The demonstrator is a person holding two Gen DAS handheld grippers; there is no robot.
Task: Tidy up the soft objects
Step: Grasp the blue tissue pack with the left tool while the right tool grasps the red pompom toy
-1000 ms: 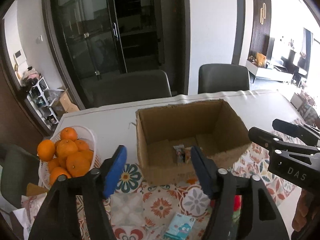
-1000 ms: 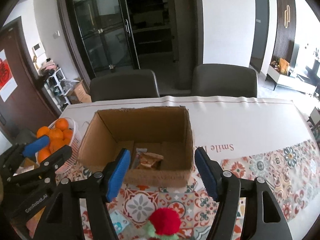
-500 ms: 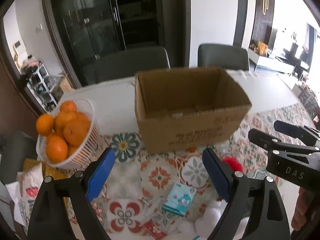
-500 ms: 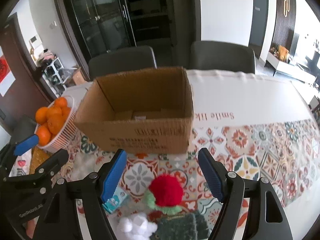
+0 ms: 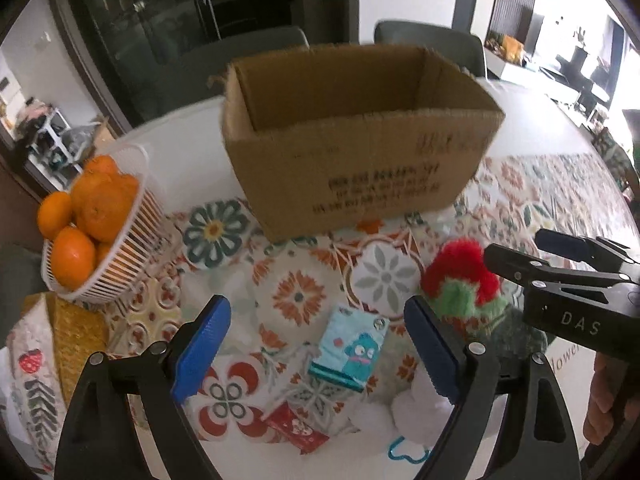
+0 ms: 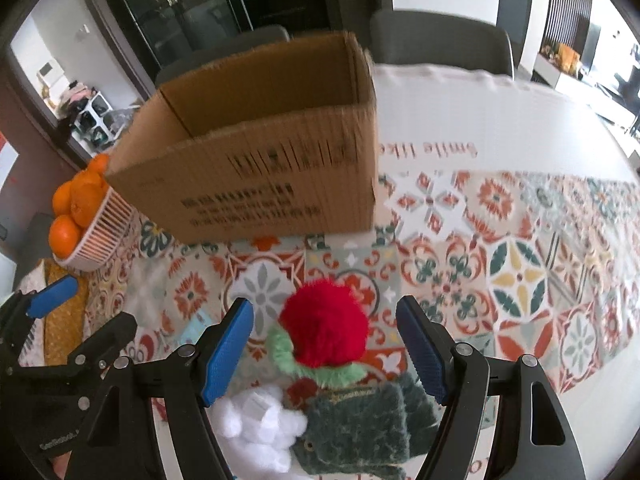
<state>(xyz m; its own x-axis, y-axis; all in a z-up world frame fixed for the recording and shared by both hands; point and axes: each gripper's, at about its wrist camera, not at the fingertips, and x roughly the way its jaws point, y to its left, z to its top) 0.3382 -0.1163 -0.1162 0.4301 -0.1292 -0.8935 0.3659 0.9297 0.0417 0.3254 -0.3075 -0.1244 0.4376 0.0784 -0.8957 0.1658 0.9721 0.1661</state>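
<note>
An open cardboard box (image 5: 360, 152) (image 6: 260, 160) stands on the patterned tablecloth. In front of it lie a red pompom with a green fluffy collar (image 6: 324, 332) (image 5: 460, 276), a dark green knitted piece (image 6: 360, 428), a white fluffy toy (image 6: 256, 424) (image 5: 412, 408), a light blue tissue pack (image 5: 352, 348) and a small red packet (image 5: 296, 428). My left gripper (image 5: 316, 348) is open above the tissue pack. My right gripper (image 6: 326, 344) is open with the red pompom between its jaws, not touching.
A white basket of oranges (image 5: 100, 232) (image 6: 88, 220) stands at the left. A yellow woven cloth (image 5: 76, 340) lies near the left table edge. Grey chairs (image 6: 440, 44) stand behind the table. White tablecloth (image 6: 500, 120) stretches to the right of the box.
Both grippers have pulled back from over the box and dropped lower toward the near table edge. The soft objects in front of the box have come into view between the jaws.
</note>
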